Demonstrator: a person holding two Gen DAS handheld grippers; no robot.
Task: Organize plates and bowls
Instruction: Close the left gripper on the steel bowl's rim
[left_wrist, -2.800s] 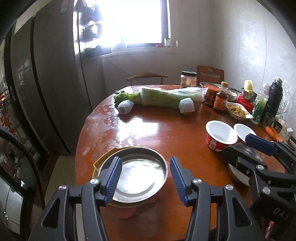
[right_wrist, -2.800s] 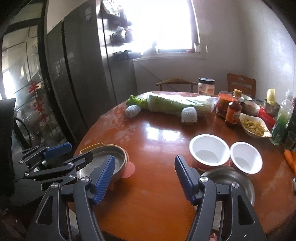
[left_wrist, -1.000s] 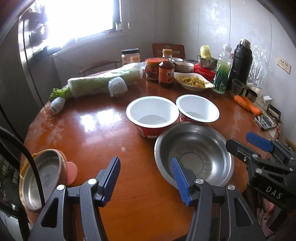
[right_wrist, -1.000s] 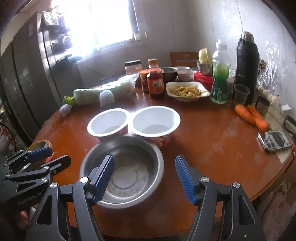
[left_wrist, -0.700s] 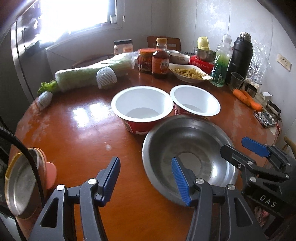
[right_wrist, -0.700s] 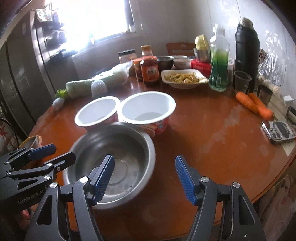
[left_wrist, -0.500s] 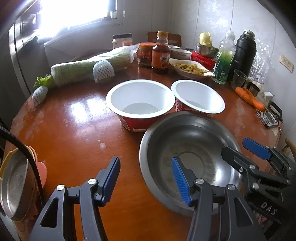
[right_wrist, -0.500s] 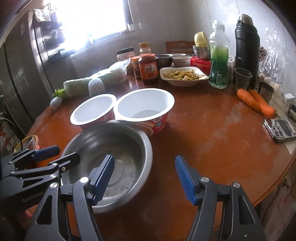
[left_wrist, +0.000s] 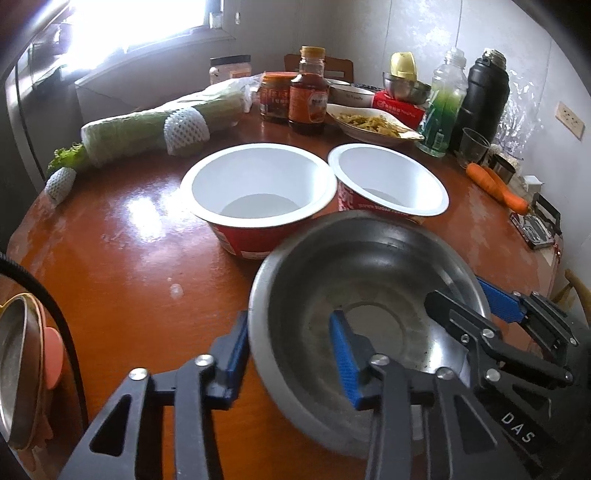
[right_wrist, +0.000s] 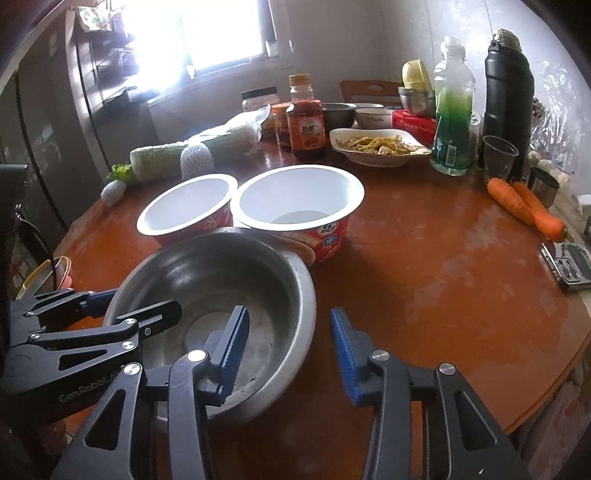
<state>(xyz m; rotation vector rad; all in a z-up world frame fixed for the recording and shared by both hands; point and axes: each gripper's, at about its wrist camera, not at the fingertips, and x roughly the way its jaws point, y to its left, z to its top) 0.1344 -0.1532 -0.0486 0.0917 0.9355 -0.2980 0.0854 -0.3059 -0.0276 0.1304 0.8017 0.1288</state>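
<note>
A steel bowl (left_wrist: 369, 280) stands near the table's front edge, also in the right wrist view (right_wrist: 207, 273). My left gripper (left_wrist: 288, 354) is open and straddles its left rim, one finger inside, one outside. My right gripper (right_wrist: 288, 343) is open and straddles its right rim the same way. Two white paper bowls with red sides (left_wrist: 258, 188) (left_wrist: 388, 184) stand just behind it. A steel plate on coloured plates (left_wrist: 18, 365) sits at the far left edge.
The round wooden table (right_wrist: 424, 266) carries wrapped greens (left_wrist: 147, 125), sauce jars (left_wrist: 308, 96), a dish of food (right_wrist: 376, 146), a green bottle (right_wrist: 452, 110), a black flask (right_wrist: 508, 96), carrots (right_wrist: 524, 206) and a small device (right_wrist: 570, 266).
Both grippers swung from the plate stack to the steel bowl and closed in. Now each straddles a side of its rim, and the bowl looms nearer.
</note>
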